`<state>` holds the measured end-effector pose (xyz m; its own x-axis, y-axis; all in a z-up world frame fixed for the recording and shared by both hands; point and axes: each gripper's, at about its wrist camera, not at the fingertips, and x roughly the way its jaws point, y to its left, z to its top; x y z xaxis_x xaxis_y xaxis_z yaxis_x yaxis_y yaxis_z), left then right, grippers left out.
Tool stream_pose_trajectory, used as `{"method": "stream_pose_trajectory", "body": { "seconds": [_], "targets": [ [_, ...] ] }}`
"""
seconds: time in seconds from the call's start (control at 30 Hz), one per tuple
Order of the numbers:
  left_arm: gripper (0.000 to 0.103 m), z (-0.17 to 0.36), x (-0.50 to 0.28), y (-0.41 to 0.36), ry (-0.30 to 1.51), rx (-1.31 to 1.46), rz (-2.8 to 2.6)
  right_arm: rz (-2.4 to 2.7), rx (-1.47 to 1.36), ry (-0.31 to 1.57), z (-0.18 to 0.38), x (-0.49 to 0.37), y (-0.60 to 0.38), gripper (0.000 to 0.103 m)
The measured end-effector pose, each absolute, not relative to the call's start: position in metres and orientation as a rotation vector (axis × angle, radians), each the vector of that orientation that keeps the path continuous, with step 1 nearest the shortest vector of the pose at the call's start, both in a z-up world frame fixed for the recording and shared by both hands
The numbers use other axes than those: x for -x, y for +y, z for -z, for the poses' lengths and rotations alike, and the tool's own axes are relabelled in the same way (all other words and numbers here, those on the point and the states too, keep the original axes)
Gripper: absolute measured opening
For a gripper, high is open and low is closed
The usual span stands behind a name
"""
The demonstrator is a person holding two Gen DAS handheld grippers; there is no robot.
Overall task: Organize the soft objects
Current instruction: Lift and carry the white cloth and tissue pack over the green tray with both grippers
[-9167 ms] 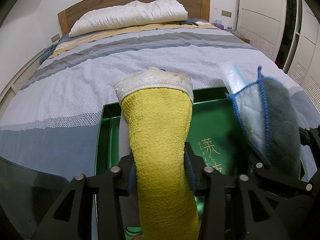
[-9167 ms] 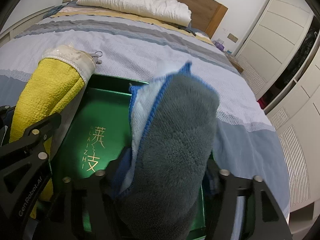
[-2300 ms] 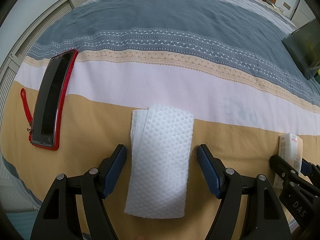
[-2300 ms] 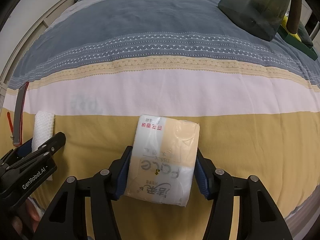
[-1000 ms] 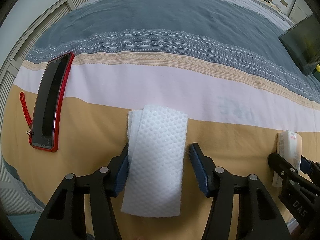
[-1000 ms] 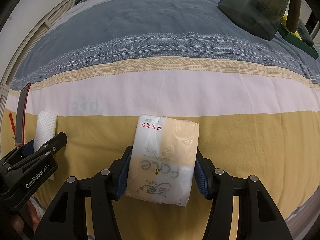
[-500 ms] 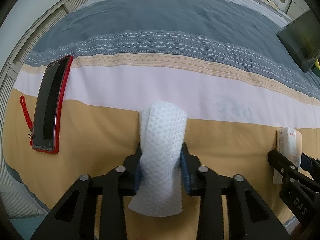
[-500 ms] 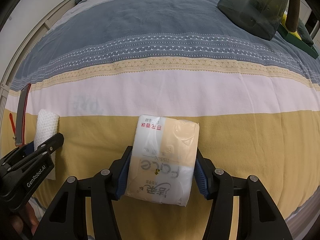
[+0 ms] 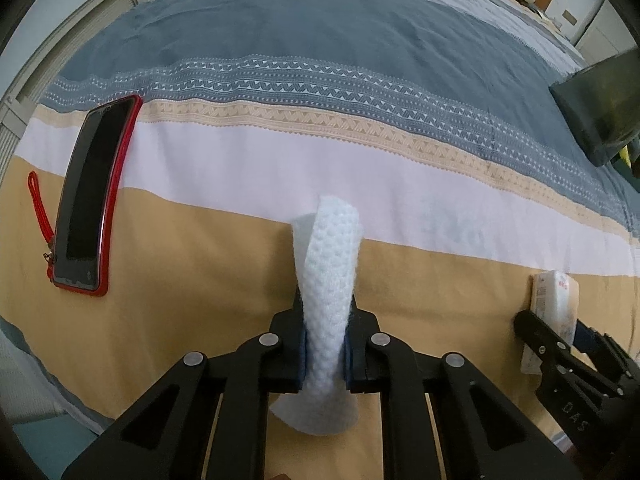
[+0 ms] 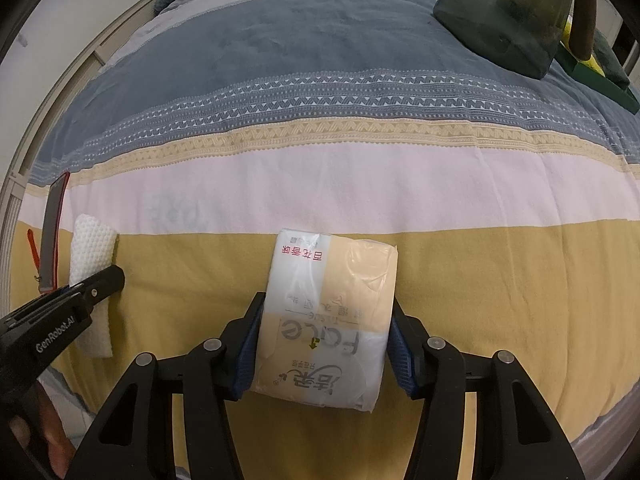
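Pickup step, both hands loaded. Left tool is clamped tight on the white cloth, which is bunched into a narrow ridge between the pads; its near end lies on the yellow band of the bed. Right tool grips the tissue pack by its two long sides, the pack resting on the same yellow band. A phone lies left of the cloth, apart from it. Next, I'd judge: lift both straight up, then carry them to the green tray far right. The cloth may sag or slip.
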<state>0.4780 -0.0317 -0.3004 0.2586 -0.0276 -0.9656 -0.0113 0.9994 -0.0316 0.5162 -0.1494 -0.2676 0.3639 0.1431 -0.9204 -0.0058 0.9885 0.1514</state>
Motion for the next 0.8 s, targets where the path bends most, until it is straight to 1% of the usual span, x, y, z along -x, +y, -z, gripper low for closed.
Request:
{"method": "stream_pose_trajectory", "body": {
  "seconds": [0.23,0.5,0.67,0.8],
  "targets": [
    [0.011,0.283,-0.484,-0.033,1.289,0.023,0.017,-0.097,-0.142,1.172,0.263,-0.517,-0.167,0.054],
    [0.011,0.259,-0.472,-0.045,1.255,0.015,0.021,-0.088,-0.174,1.14,0.251,-0.518,-0.202,0.053],
    [0.011,0.251,-0.471,-0.073,1.24,-0.021,0.057,-0.077,-0.204,1.123,0.242,-0.515,-0.23,0.053],
    [0.011,0.24,-0.472,-0.11,1.228,-0.053,0.118,-0.056,-0.224,1.11,0.235,-0.511,-0.263,0.053]
  ]
}}
